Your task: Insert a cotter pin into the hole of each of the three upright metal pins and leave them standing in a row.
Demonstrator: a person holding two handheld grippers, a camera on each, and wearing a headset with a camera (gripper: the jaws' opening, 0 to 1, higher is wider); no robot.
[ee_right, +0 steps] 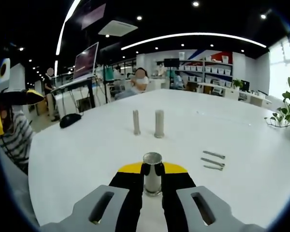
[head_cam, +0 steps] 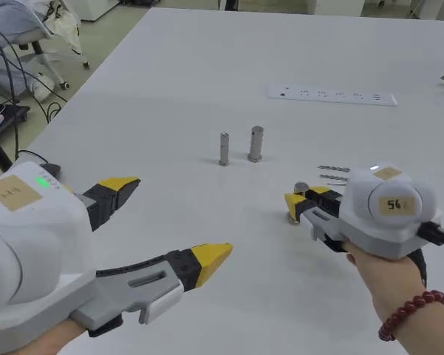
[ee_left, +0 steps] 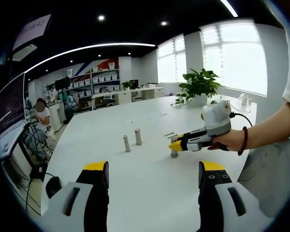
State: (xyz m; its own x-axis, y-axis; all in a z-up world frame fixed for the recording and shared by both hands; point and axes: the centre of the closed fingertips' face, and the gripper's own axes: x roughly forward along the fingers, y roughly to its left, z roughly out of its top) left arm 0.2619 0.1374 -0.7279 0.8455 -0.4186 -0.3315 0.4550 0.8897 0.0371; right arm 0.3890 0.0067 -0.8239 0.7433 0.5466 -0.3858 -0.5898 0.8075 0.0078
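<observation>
Two upright metal pins, a thin one (head_cam: 224, 149) and a thicker one (head_cam: 256, 143), stand side by side mid-table. They also show in the right gripper view, thin pin (ee_right: 136, 122) and thick pin (ee_right: 159, 123). My right gripper (head_cam: 296, 203) is shut on a third metal pin (ee_right: 152, 173), held upright with its base at the table. A few cotter pins (head_cam: 333, 174) lie flat just beyond it, cotter pins (ee_right: 212, 160). My left gripper (head_cam: 166, 222) hovers open at the near left with nothing between its fingers.
A white power strip (head_cam: 331, 95) lies at the back right of the white table (head_cam: 170, 89). Chairs and cables (head_cam: 15, 66) sit off the table's left edge. People sit at desks in the background (ee_right: 140, 77).
</observation>
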